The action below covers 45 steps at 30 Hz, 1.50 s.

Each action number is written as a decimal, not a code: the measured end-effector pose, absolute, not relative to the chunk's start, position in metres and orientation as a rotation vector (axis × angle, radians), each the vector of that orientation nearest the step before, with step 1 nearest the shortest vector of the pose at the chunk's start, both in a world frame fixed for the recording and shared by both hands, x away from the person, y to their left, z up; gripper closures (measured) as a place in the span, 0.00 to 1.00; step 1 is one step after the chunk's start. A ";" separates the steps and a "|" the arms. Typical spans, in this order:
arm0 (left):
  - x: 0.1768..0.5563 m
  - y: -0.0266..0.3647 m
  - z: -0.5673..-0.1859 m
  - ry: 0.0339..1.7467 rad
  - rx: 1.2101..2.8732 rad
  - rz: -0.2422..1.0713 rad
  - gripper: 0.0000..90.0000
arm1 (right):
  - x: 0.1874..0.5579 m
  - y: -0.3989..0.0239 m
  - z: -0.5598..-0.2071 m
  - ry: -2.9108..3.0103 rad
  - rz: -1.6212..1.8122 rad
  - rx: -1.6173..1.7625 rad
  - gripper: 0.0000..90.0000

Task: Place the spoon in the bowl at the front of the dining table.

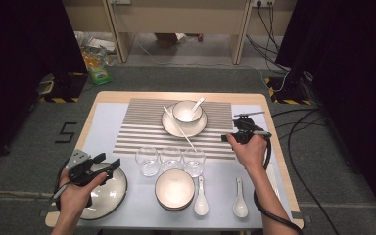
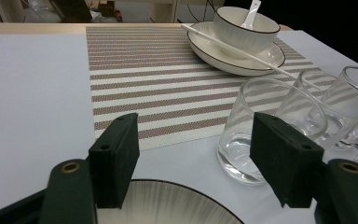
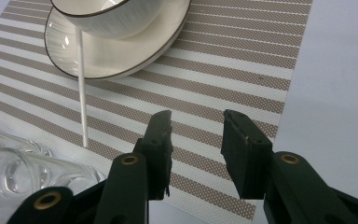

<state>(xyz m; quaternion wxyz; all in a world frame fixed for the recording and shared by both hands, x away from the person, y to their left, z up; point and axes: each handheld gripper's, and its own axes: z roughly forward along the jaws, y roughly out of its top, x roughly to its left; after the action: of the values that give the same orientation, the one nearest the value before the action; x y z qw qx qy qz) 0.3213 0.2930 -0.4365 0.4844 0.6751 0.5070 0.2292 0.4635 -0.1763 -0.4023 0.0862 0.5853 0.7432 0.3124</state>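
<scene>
High view: a place is being laid on the table [image 1: 103,122]. The left gripper [image 1: 106,161] hangs over the plate [image 1: 117,193] at 8 o'clock on the table. Its jaws are wide and hold nothing. The right gripper [image 1: 231,130] is at 3 o'clock, over the right edge of the mat [image 1: 137,127], with jaws moderately open and empty. On the mat, toward 12 o'clock, stands a saucer [image 1: 169,128] with a bowl [image 1: 187,111] and a spoon [image 1: 197,103] in it. One chopstick [image 1: 181,132] leans on the saucer and runs toward 5 o'clock, to the glasses [image 1: 170,159]. I judge that the bowl setting is done and the plate is the next thing. The left jaws should come down and close over its rim. The right hand should keep clear of the chopstick.

Left gripper view: the left gripper [image 2: 196,154] is open, and the plate [image 2: 168,205] lies just below the pads, not touched. This gap cannot be read from above. The nearest glass [image 2: 256,135] stands at 2 o'clock from the jaws, close to the right pad, so a wide swing could knock it.

Right gripper view: the right gripper [image 3: 196,140] has only mat [image 3: 242,60] between its pads. The chopstick [image 3: 81,93] is at 10 o'clock, well apart from the pads. Its lower end rests on the mat just short of the glasses [image 3: 18,172]. The high view does not make this clear, because there the end seems to lie over a glass.
</scene>
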 end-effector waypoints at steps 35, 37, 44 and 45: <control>0.321 0.292 -0.437 1.237 1.636 0.562 0.36 | 0.437 -0.241 -0.413 2.076 0.823 1.914 0.70; 0.321 0.292 -0.437 1.236 1.640 0.563 0.36 | 0.436 -0.245 -0.414 2.074 0.813 1.917 0.71; 0.321 0.292 -0.437 1.238 1.634 0.564 0.36 | 0.432 -0.256 -0.418 2.055 0.764 1.934 0.72; 0.320 0.292 -0.437 1.238 1.636 0.564 0.36 | 0.432 -0.258 -0.419 2.052 0.765 1.933 0.73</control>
<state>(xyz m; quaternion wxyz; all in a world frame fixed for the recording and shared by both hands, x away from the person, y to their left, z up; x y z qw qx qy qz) 0.3205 0.2919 -0.4366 0.4855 0.6723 0.5087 0.2316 0.4316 -0.2580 -0.4191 0.1102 0.6578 0.6982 0.2603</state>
